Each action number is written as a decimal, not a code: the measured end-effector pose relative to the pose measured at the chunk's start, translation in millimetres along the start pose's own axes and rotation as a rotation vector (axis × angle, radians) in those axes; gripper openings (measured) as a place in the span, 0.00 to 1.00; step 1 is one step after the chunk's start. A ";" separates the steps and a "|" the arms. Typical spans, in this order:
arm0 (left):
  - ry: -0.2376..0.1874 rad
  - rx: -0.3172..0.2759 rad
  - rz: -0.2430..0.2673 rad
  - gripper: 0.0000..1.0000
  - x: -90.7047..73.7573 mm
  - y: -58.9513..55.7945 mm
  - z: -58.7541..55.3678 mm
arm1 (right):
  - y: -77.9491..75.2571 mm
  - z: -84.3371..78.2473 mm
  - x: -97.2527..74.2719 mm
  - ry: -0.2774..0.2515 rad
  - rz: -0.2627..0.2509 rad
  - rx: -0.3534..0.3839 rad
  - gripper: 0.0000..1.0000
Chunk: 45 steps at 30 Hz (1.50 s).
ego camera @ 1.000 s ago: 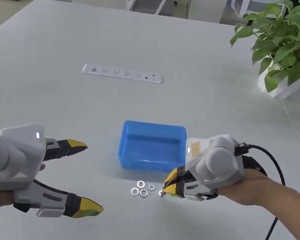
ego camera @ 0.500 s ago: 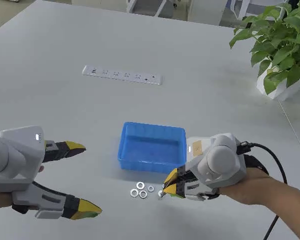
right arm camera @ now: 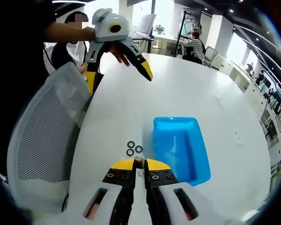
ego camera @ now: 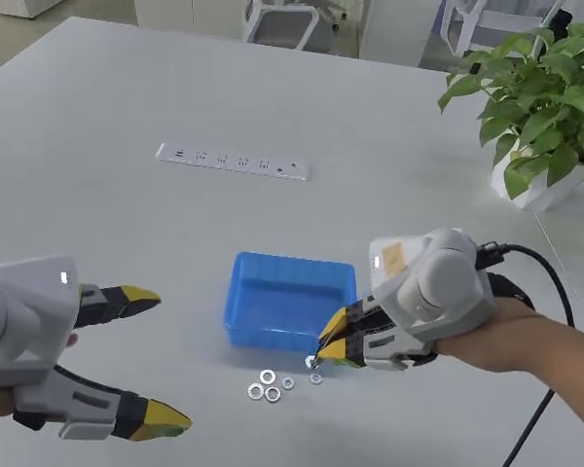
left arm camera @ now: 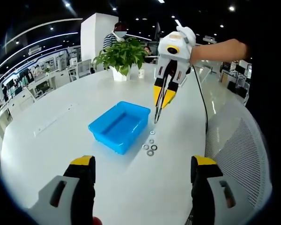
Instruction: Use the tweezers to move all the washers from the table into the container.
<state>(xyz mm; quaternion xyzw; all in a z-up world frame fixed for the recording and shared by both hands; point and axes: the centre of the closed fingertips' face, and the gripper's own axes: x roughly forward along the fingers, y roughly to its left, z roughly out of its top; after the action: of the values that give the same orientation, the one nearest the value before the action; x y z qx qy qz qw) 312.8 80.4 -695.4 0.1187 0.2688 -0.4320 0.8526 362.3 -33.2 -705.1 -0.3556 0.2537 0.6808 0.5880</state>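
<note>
Pale grey worktop point(ego camera: 97, 97) stretches wide, with a leafy potted plant point(ego camera: 545, 97) in a white pot by its far right edge. A blue plastic container point(ego camera: 268, 337) sits open toward the near edge, about midway along it. The left tongs point(ego camera: 170, 358) hang over the near left part of the worktop, spread wide with nothing between them. The right tongs point(ego camera: 327, 348), just beside the container's near right corner, are pinched onto slim tweezers point(left arm camera: 156, 115) whose tip points down above the worktop. A white power strip point(ego camera: 232, 161) lies flat farther back, well apart from the container. Small metal washers point(ego camera: 268, 377) lie in a loose cluster on the worktop just in front of the container. Whether the tweezers grip one, I cannot tell.
</note>
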 end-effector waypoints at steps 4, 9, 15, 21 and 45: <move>-0.022 -0.013 0.005 0.91 -3.0 3.0 6.4 | -11.0 3.5 -5.0 0.000 -0.009 -0.014 0.08; -0.039 -0.025 0.012 0.92 -5.8 5.6 10.5 | -24.2 2.8 -7.6 0.002 -0.019 -0.015 0.08; -0.034 -0.030 0.016 0.96 -7.7 6.7 9.4 | -46.0 -0.2 -12.0 0.001 -0.045 0.001 0.08; -0.037 -0.043 0.022 0.98 -10.2 9.2 8.9 | -61.1 -7.5 -6.8 0.014 -0.060 -0.002 0.08; -0.048 -0.050 0.053 0.98 -19.7 16.6 10.3 | -77.9 -31.1 34.1 0.066 -0.046 -0.006 0.08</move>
<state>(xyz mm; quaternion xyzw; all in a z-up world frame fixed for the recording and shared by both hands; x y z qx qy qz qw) 320.3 99.0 -676.3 0.0939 0.2560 -0.4051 0.8727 442.6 -21.9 -745.3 -0.3855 0.2629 0.6555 0.5938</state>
